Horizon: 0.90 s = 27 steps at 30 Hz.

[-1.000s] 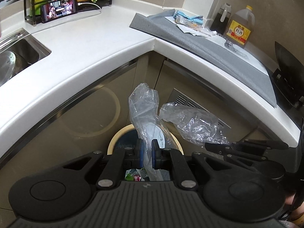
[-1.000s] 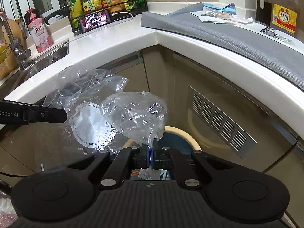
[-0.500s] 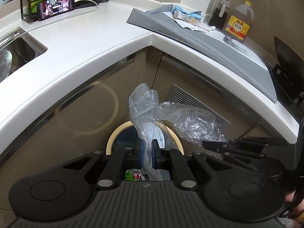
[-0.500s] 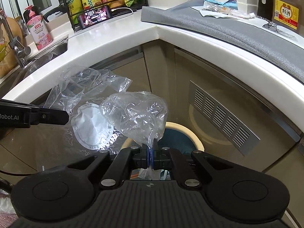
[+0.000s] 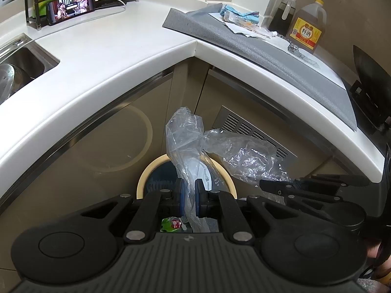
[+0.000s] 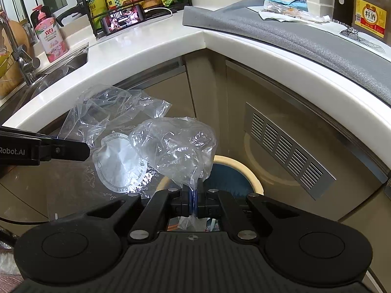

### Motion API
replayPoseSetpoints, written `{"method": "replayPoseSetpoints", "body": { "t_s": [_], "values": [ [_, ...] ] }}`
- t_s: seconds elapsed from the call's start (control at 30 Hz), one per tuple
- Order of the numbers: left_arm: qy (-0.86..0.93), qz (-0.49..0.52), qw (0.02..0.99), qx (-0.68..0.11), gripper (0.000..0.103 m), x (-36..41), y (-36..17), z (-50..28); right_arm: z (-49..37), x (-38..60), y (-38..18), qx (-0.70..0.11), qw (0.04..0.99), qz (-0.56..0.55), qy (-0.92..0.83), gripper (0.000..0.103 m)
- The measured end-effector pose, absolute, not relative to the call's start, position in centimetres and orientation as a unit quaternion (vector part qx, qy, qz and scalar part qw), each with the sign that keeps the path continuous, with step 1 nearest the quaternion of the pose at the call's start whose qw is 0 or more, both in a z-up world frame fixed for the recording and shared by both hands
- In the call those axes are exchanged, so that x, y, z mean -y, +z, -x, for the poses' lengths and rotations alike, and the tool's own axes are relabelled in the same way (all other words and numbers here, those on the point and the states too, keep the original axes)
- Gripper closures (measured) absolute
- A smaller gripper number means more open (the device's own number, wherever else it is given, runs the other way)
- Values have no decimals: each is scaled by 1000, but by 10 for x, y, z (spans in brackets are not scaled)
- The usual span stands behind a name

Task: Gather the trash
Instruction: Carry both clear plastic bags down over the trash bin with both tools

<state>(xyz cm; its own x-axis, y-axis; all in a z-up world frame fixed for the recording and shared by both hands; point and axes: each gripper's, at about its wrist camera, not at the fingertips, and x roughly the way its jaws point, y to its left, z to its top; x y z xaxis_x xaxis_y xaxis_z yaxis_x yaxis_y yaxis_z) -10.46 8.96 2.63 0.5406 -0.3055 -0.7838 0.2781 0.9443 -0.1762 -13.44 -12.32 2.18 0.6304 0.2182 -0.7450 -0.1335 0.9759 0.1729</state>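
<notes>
Clear plastic bag (image 5: 185, 146) held over the bin (image 5: 146, 178); nothing has shifted.
Left gripper (image 5: 188, 197) and right gripper (image 6: 193, 201) stay clamped on its film (release pending).

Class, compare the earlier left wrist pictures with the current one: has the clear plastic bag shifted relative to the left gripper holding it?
No. The clear plastic bag stays pinched in the left gripper, above the bin's cream rim as before.
</notes>
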Motion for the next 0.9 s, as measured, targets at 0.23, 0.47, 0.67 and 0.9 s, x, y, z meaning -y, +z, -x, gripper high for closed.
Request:
{"method": "replayPoseSetpoints", "body": {
  "t_s": [0.23, 0.47, 0.67, 0.9],
  "values": [
    [-167, 16, 874, -455, 94, -90, 24, 102, 132, 124, 20, -424, 899, -53, 98, 101],
    [-162, 21, 872, -462, 94, -92, 21, 96, 129, 125, 19, -429, 896, -57, 96, 101],
    [-159, 21, 868, -470, 94, -90, 17, 92, 126, 125, 16, -435, 893, -59, 96, 101],
    [-153, 18, 863, -482, 94, -89, 9, 83, 118, 126, 10, -445, 888, -64, 93, 101]
  ]
}}
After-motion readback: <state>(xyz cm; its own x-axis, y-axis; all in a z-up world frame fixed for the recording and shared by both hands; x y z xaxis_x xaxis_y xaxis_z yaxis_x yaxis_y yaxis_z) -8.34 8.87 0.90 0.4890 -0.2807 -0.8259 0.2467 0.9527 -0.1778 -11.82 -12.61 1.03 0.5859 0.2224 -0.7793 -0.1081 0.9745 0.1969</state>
